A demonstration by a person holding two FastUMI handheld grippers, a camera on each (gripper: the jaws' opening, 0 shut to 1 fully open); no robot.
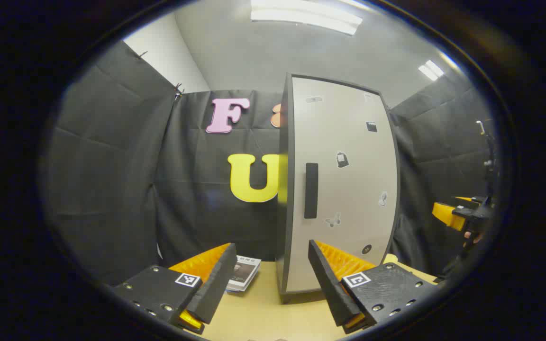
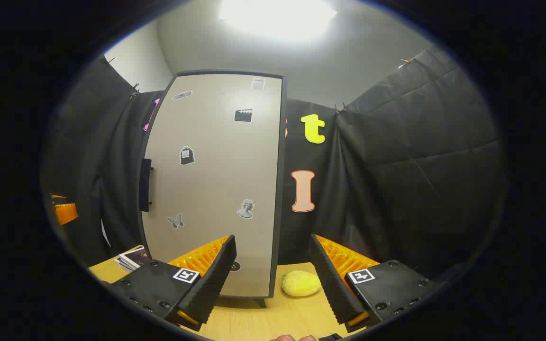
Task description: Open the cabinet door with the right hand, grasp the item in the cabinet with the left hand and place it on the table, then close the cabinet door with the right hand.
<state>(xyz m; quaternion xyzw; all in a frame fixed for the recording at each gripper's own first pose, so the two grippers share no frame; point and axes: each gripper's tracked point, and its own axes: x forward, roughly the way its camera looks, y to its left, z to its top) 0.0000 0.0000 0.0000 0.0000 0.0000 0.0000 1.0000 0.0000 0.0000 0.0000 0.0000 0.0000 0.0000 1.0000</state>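
Cabinet door shut, yellow item already on the counter

Cabinet stands on the wooden counter with its door closed and its dark handle untouched. A yellow, lumpy item lies on the counter just beside the cabinet's right edge, so the task looks finished or nearly so. The left gripper and right gripper both gape wide, holding nothing. Booklets lie to the cabinet's left.

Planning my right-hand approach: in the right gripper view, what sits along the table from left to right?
Booklets → cabinet, door shut, handle on its left edge → yellow lumpy item on the table.
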